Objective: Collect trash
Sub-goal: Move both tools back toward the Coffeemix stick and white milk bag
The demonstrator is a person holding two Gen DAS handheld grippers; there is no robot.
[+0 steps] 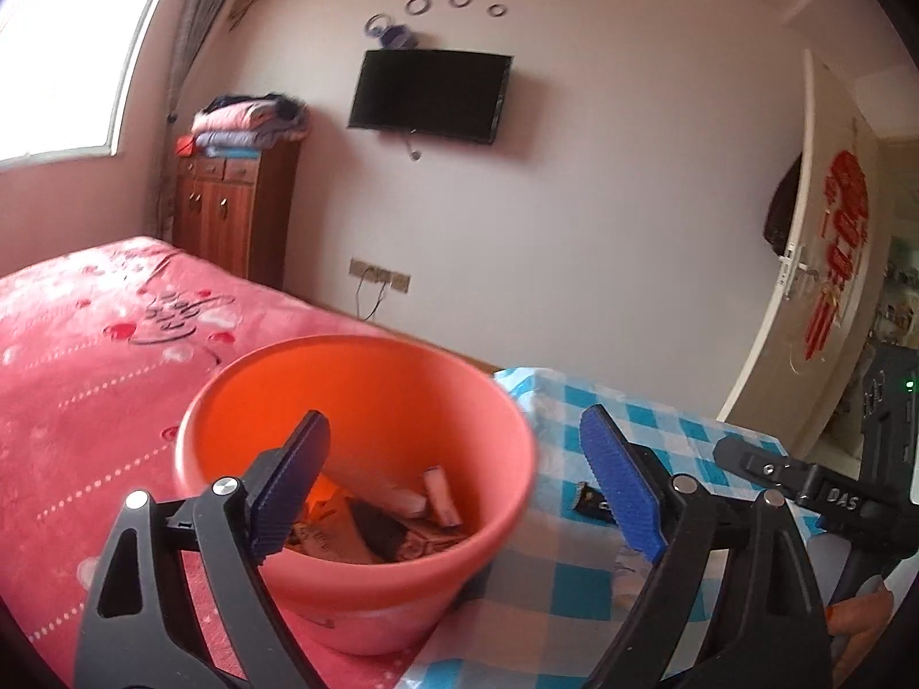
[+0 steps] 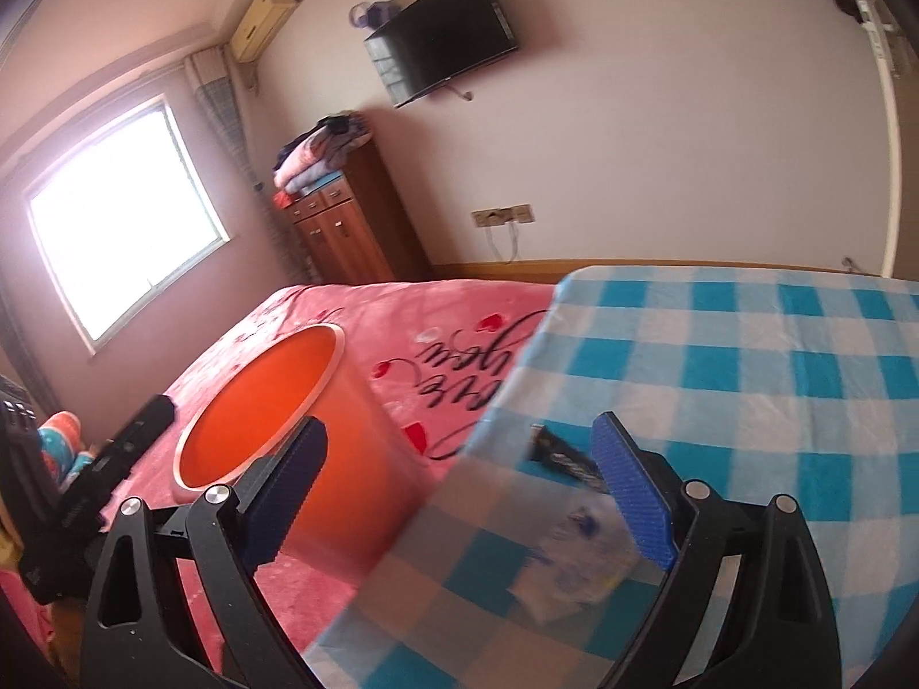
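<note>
The left gripper [image 1: 454, 482] stands wide, nothing between its blue pads [image 1: 623, 494], and hangs over the near rim of the orange bucket [image 1: 367, 603]. The right gripper [image 2: 459, 494] is just as wide and empty, nosed toward the edge of the checked cloth [image 2: 746, 356].

From the left gripper outward, the bucket sits at about eleven o'clock on the pink bedspread [image 1: 86, 344], with wrappers and scraps already lying in its bottom. At two o'clock, on the cloth, lies a small dark wrapper [image 1: 591, 500]; in the right wrist view the same dark wrapper [image 2: 560, 451] is at one o'clock of that gripper, and a pale crumpled packet [image 2: 580, 545] lies lower, just inside its right finger.

I'd judge a drop is done and the next pick is beginning. The right gripper needs to come down over one piece and close on it.

Both pieces look thin, flat and light, likely to slide on the soft cloth.
</note>
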